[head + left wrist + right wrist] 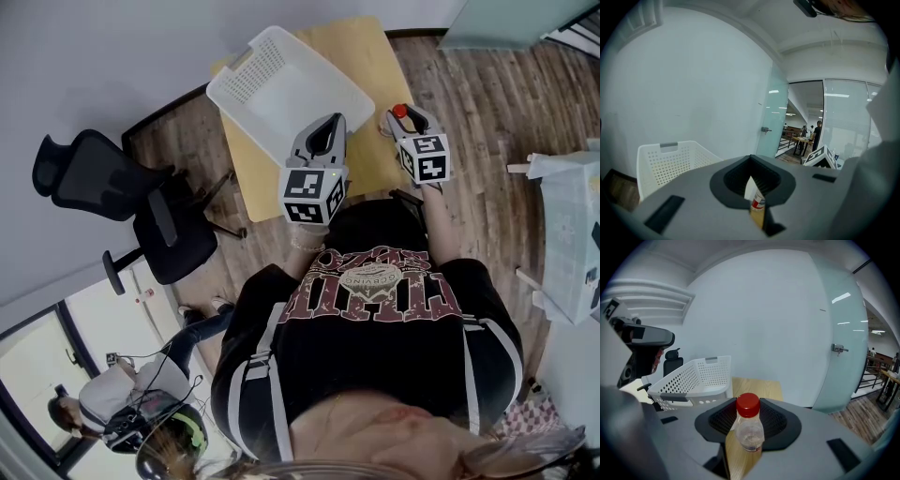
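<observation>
**Both grippers loaded beside the white basket**

A light wooden tabletop (366, 56) stands against the wall, with a black office chair (141, 206) on the floor to its left. A large white perforated basket (251, 70) covers most of the tabletop's left side.

The left gripper (325, 127) hangs over the near right corner of the basket. The right gripper (405, 117) is just beside it, over bare wood near the tabletop's right edge.

The right gripper's jaws pinch a clear plastic bottle (750, 432) with a red cap, held upright. Wood shows through the gap beneath it, and whether its base touches the tabletop cannot be told.

The left gripper's jaws are drawn in to a narrow slit around a small white labelled thing (757, 201) with a red and blue band. Too little of it shows to say what it is.

As things lie, both are gripped and neither sits inside the basket.
</observation>
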A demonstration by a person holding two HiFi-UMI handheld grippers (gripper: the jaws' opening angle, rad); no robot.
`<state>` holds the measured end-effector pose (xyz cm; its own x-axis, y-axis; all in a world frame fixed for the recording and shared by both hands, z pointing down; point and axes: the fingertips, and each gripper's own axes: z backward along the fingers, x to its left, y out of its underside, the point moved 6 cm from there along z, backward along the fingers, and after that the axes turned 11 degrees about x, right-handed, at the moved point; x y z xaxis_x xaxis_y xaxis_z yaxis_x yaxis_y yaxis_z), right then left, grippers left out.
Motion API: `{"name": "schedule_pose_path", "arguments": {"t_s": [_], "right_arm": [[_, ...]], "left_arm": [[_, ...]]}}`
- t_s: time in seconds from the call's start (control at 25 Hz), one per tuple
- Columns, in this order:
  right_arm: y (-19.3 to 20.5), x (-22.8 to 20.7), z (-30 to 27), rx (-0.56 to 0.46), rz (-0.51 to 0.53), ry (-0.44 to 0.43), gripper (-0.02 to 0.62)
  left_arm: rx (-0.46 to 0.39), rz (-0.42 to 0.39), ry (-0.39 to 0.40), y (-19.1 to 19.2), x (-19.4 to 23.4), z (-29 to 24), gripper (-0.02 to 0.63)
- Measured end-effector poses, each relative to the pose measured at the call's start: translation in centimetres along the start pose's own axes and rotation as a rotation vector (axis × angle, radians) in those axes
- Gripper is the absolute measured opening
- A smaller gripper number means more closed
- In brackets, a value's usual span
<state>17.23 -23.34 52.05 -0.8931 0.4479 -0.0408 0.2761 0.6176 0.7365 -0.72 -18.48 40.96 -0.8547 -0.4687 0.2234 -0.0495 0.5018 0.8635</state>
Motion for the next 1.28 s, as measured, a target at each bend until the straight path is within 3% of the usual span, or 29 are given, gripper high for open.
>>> {"name": "schedule_pose_path", "arguments": {"t_s": [1.28], "right_arm": [[0.7, -0.1, 2.1, -0.009, 0.003, 0.030, 0.164]], "left_arm": [[-0.014, 0.002, 0.008, 0.5, -1.3, 0.7, 0.046]]}}
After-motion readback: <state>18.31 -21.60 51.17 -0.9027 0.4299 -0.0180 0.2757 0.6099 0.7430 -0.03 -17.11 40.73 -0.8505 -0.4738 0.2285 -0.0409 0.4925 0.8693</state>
